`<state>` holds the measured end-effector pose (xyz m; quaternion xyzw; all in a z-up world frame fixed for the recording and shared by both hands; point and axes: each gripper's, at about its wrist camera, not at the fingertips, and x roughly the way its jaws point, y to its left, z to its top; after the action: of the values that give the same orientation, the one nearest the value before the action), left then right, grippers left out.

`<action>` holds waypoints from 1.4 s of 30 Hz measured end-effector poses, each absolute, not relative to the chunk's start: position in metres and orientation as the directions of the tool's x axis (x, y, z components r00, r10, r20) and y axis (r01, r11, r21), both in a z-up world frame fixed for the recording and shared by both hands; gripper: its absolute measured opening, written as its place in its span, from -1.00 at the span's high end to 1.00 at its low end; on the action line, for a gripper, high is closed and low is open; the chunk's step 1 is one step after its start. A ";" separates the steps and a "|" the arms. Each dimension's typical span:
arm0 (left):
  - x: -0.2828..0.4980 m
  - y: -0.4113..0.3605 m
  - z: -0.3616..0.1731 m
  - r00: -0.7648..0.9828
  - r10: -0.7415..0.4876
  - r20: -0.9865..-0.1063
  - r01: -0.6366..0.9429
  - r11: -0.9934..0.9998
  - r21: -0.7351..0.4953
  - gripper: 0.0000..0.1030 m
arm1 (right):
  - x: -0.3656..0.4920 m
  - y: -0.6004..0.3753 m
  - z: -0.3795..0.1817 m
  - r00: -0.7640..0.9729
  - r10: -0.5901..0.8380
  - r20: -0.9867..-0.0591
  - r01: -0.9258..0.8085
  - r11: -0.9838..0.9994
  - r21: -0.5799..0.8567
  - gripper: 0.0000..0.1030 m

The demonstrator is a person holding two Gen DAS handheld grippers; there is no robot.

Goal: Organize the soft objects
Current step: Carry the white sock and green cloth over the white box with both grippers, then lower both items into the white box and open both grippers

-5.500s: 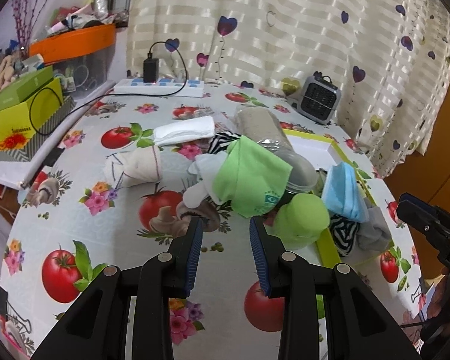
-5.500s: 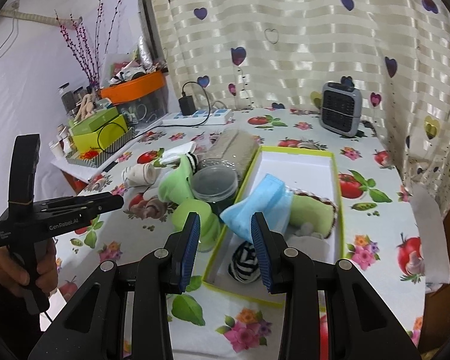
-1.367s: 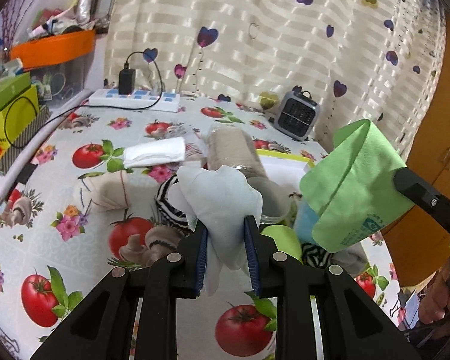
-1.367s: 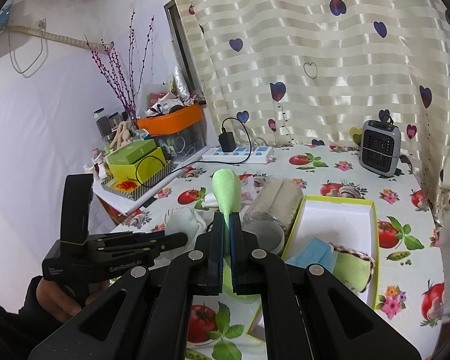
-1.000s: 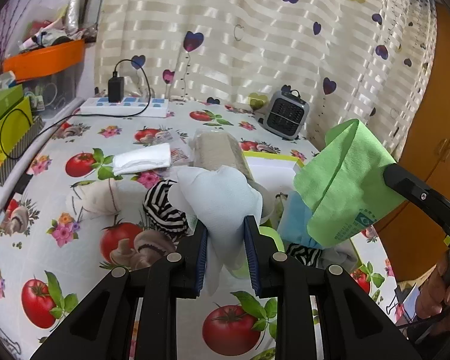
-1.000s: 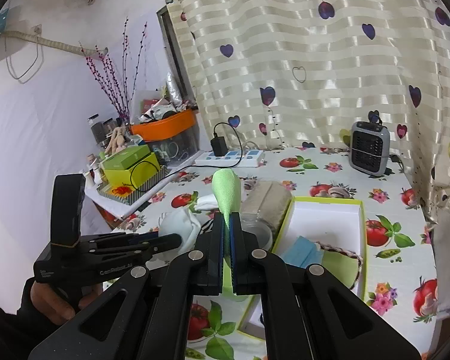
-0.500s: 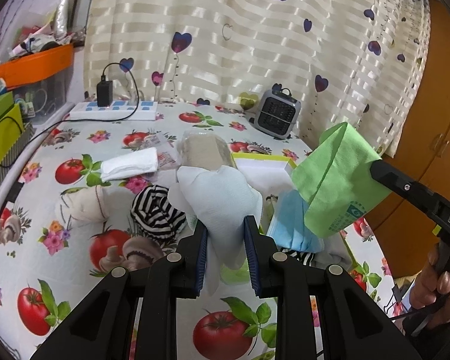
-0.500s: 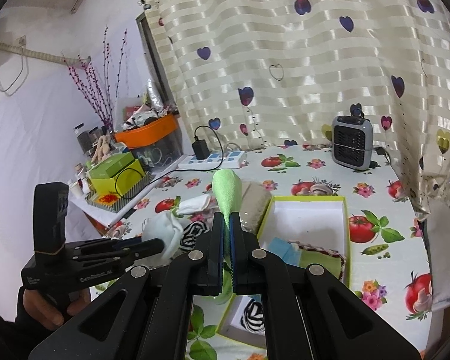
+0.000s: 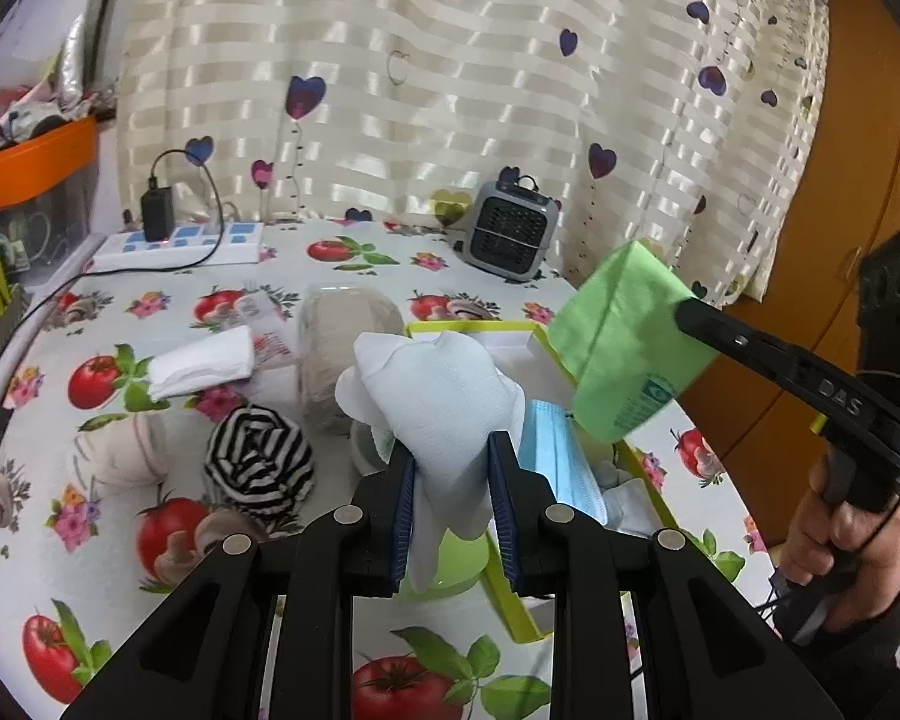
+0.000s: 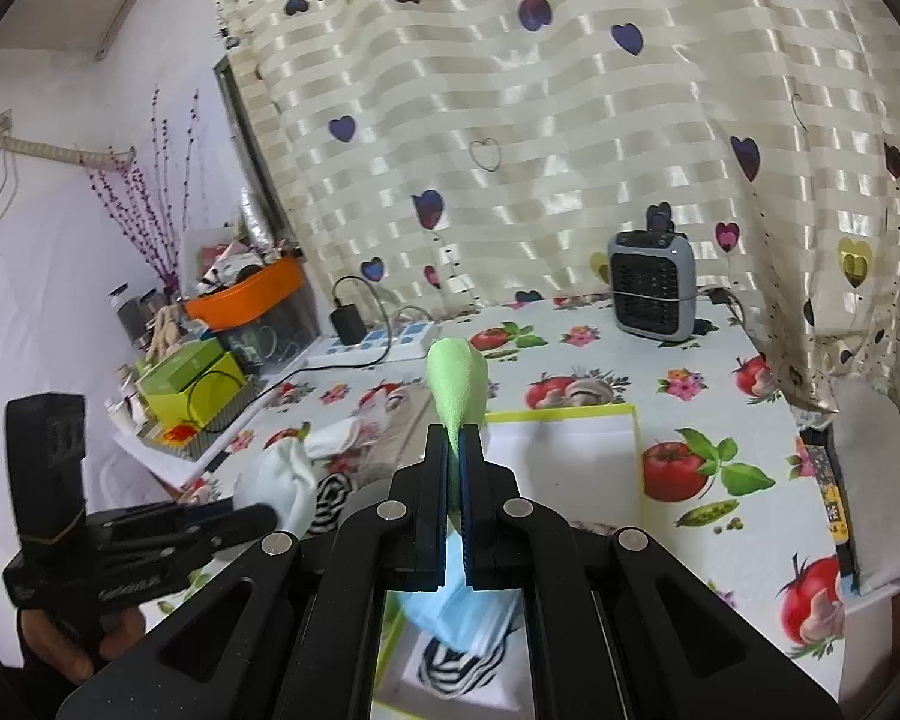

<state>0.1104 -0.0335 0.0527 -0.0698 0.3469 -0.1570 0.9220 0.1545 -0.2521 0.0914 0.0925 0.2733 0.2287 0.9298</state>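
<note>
The white sock [image 9: 444, 402] is sitting pinched between the jaws of the left gripper [image 9: 450, 504], lifted above the worktop [image 9: 306, 630] with its bunched top bulging up past the fingertips, while the green cloth [image 9: 624, 348] is hanging from the right gripper [image 10: 455, 456], whose jaws are pressing together on its folded edge. In the left wrist view the green cloth is hovering over the near side of the yellow-rimmed box [image 9: 510, 594], which is lying on the tomato-print worktop with a blue face mask [image 9: 555, 462] draping over its rim. A black-and-white striped sock [image 9: 258, 468] is resting on the worktop just left of the held white sock, a beige rolled sock [image 9: 120, 450] is lying further left, and a folded white cloth [image 9: 201, 360] is sitting beyond them. A clear jar [image 9: 342, 354] is lying on its side behind the white sock. A small grey heater [image 10: 651, 285] is standing at the far edge near the heart-patterned curtain [image 10: 540, 120], and a power strip [image 9: 180, 240] is lying at the back left
</note>
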 end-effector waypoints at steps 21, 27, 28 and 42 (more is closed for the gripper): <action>0.159 -0.081 0.030 0.635 -0.404 -0.659 0.310 0.914 -0.263 0.56 | 0.241 -0.263 0.024 0.666 0.430 -0.610 -0.281 0.902 0.329 0.65; 0.172 -0.095 0.022 0.615 -0.415 -0.671 0.321 0.908 -0.267 0.56 | 0.224 -0.276 0.024 0.690 0.403 -0.602 -0.267 0.914 0.307 0.22; 0.174 -0.096 0.020 0.611 -0.414 -0.675 0.321 0.909 -0.267 0.56 | 0.222 -0.277 0.025 0.692 0.401 -0.600 -0.265 0.915 0.305 0.22; 0.190 -0.091 0.024 0.629 -0.404 -0.664 0.299 0.914 -0.273 0.56 | 0.174 -0.247 0.005 0.536 0.523 -0.662 -0.393 0.849 0.353 0.63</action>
<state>0.1904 -0.0910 0.0243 -0.0685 0.3835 -0.1953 0.9000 0.1738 -0.2469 0.0047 0.0809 0.4037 0.2624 0.8727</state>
